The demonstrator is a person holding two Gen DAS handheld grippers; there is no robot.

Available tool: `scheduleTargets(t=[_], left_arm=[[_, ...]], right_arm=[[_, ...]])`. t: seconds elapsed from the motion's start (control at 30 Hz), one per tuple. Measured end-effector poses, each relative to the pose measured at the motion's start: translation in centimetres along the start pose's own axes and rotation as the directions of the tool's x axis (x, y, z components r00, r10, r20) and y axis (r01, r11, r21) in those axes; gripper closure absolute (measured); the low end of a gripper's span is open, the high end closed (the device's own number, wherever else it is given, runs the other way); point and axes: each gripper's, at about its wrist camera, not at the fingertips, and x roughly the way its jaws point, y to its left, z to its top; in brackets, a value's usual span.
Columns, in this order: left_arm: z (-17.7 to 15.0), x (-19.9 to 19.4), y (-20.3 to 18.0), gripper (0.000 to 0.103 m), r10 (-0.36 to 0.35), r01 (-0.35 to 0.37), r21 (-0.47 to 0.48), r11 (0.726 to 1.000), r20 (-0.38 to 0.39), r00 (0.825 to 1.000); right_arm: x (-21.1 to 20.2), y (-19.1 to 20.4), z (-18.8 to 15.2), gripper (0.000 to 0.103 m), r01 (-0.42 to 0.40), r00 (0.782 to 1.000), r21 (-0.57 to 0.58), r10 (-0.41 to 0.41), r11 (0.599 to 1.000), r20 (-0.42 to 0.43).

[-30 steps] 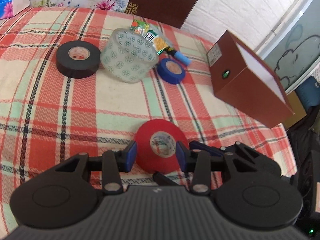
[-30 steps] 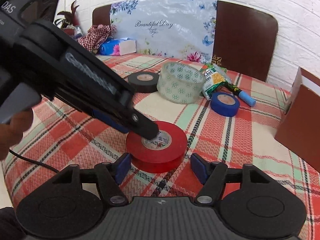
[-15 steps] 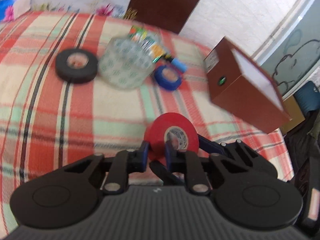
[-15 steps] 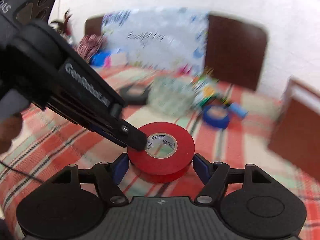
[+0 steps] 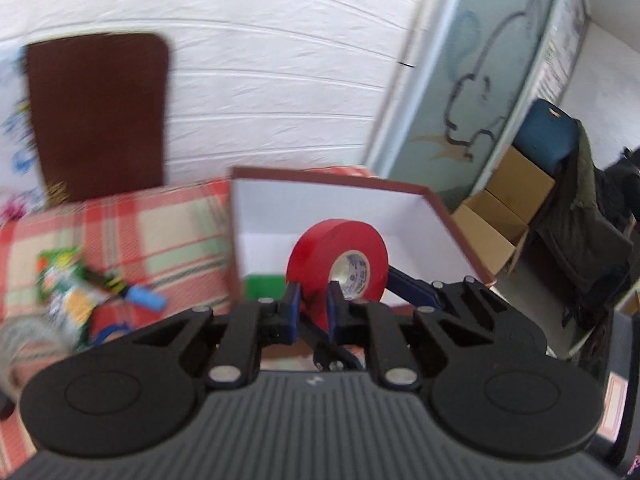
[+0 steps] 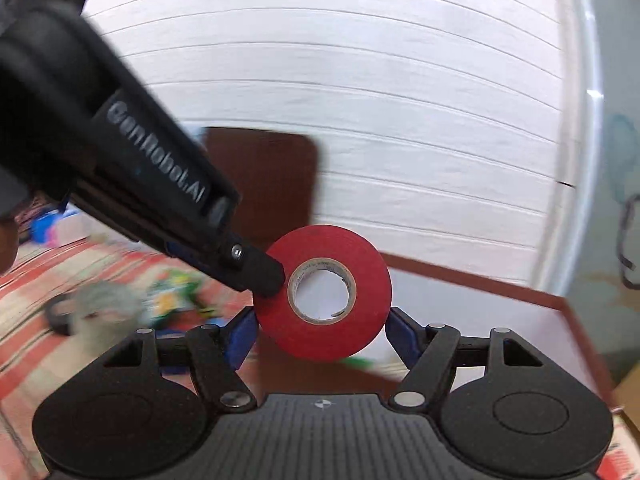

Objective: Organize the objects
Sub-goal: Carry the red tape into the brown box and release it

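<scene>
My left gripper (image 5: 313, 302) is shut on the rim of a red tape roll (image 5: 338, 258), one finger outside and one in its core, and holds it upright in the air over the open brown box (image 5: 320, 216) with white inside. A green item (image 5: 262, 286) lies in the box. In the right wrist view the red tape roll (image 6: 324, 294) sits between my right gripper's (image 6: 318, 330) blue pads, which stand wide on either side and seem to touch it. The left gripper reaches in from the upper left and pinches the roll's left side.
On the plaid tablecloth (image 5: 120, 236) left of the box lie snack packets (image 5: 66, 284), a blue-capped marker (image 5: 140, 296), a blue tape roll (image 5: 110, 328) and a clear patterned tape roll (image 5: 24, 344). A black tape roll (image 6: 60, 314) lies further left. A brown chair back (image 5: 96, 116) stands behind.
The left gripper shut on the red roll's rim, lifted it off the tablecloth and carried it right, over the open box. The right gripper followed, its jaws still wide around the roll.
</scene>
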Motion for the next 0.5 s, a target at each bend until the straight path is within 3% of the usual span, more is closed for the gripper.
scheduleTargets(t=[0.2,0.27,0.33,0.37,0.47,0.5], left_arm=[[2.4,6.6,-4.1,0.087,-0.095,0.097,0.025,0.995,-0.068,0.993],[2.7,8.6,-5.4,0.087,-0.136,0.139,0.029,0.99,-0.085,0.987],[2.9,10.2,-6.7,0.087,-0.132,0.137,0.048,0.989,-0.098,0.986],[2.9,10.9,-7.2,0.087,-0.139,0.145,0.051,0.988,-0.108,0.984],[3.1,12.5,-7.8,0.085,-0.106,0.113,0.054,0.992,-0.113,0.988],[3.0,12.5,-7.6,0.085,-0.089,0.095,0.051,0.994,-0.109,0.99]], right_arm=[[1.7,-7.8,0.0,0.034,0.078,0.995,0.026,-0.076,0.997,-0.063],[2.5,-9.8,-0.3,0.035,0.068,0.993,0.019,-0.066,0.998,-0.098],[3.3,-10.5,-0.6,0.044,0.045,0.991,0.013,-0.043,0.999,-0.124],[3.5,-10.7,-0.6,0.063,0.052,0.99,-0.008,-0.053,0.999,-0.13],[4.2,-10.7,-1.0,0.044,0.109,0.983,-0.09,-0.121,0.99,-0.141],[4.1,-10.8,-1.2,0.044,0.122,0.982,-0.094,-0.134,0.988,-0.134]])
